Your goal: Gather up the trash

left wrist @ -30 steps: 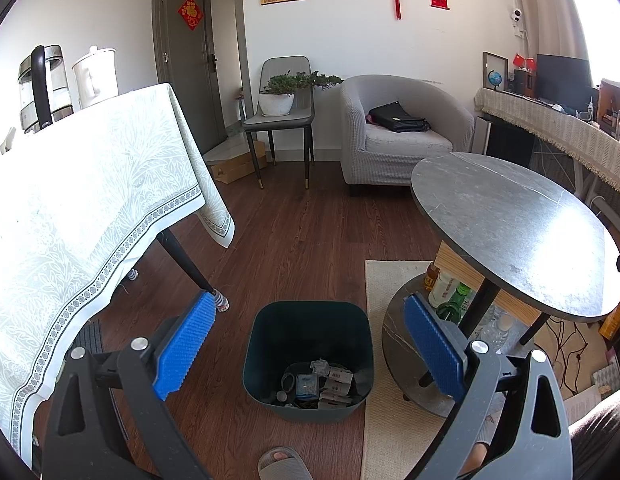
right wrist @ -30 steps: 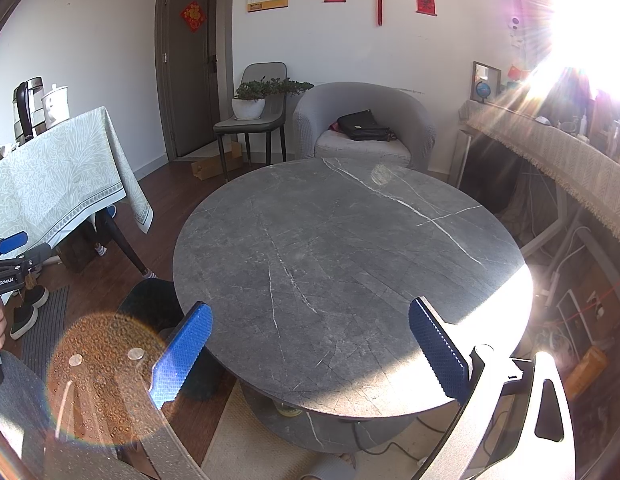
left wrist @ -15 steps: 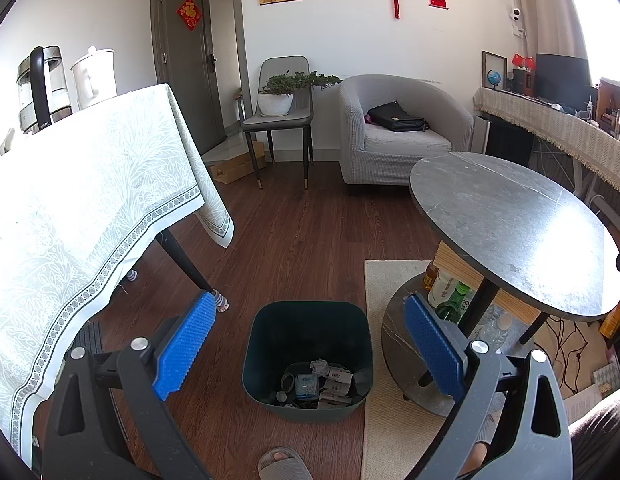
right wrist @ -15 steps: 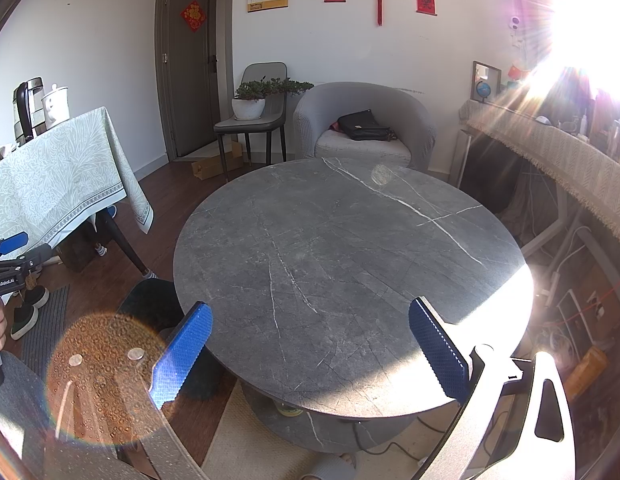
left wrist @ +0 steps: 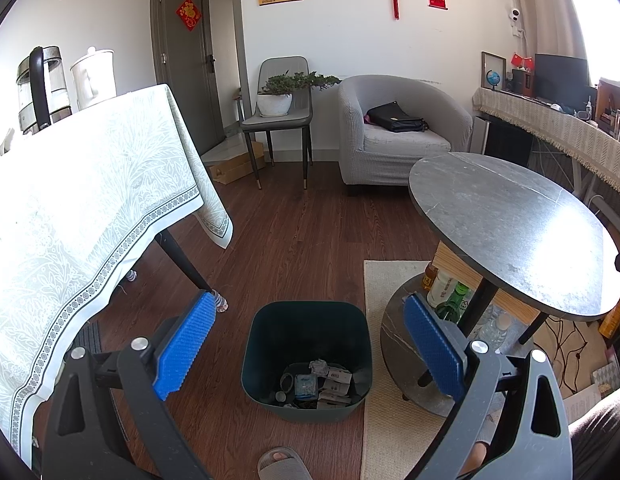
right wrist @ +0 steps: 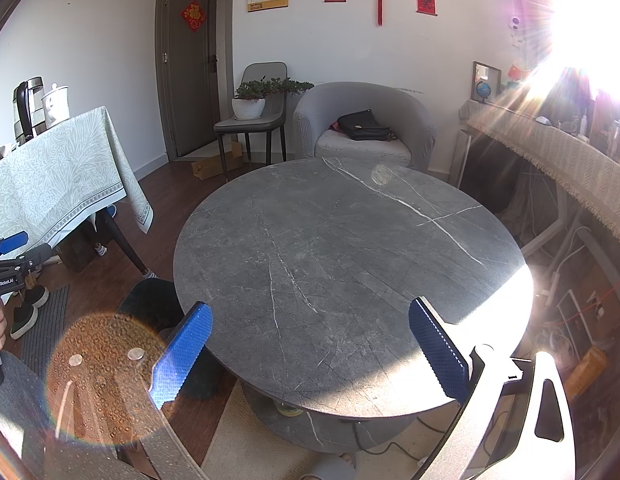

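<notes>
A dark green trash bin (left wrist: 269, 344) stands on the wood floor beside the round grey marble table (left wrist: 510, 232). Several pieces of crumpled paper and packaging trash (left wrist: 318, 384) lie in its bottom. My left gripper (left wrist: 310, 340) is open and empty, held above the bin. My right gripper (right wrist: 310, 348) is open and empty above the near part of the bare marble tabletop (right wrist: 350, 260). The bin's dark rim (right wrist: 149, 300) shows at the table's left in the right wrist view, where the left gripper (right wrist: 9, 256) also appears at the far left.
A cloth-covered table (left wrist: 77, 208) with a kettle (left wrist: 41, 88) stands left. Bottles (left wrist: 450, 292) sit on the round table's lower shelf, over a beige rug (left wrist: 386, 432). A grey armchair (left wrist: 398, 132) with a black bag and a chair with a plant (left wrist: 281, 92) stand behind. A slippered foot (left wrist: 277, 464) is near the bin.
</notes>
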{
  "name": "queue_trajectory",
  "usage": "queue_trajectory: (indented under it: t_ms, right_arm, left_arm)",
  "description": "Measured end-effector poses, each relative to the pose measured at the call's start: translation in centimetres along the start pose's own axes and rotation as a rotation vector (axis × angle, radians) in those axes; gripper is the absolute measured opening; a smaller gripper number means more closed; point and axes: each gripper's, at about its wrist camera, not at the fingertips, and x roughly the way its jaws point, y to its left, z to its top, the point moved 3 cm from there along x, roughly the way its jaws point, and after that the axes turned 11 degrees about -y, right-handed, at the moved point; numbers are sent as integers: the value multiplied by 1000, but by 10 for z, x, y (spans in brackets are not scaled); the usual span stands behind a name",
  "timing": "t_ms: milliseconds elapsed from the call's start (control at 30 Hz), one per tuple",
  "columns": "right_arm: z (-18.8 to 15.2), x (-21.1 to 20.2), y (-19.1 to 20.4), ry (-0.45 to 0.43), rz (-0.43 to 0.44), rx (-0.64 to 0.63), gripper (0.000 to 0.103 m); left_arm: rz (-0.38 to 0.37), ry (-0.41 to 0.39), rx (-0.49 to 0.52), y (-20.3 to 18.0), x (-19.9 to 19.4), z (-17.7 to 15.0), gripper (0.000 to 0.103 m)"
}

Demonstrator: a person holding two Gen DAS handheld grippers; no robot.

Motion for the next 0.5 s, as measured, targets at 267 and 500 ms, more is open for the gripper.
queue_trajectory:
  t_ms: [267, 500]
  right_arm:
    - [-1, -1, 0, 1, 1, -3, 99]
    - [-2, -1, -1, 1, 0, -4, 99]
  left_arm:
    - [-6, 7, 1, 1, 2, 0, 97]
    - [-6, 15, -3, 6, 5, 0, 97]
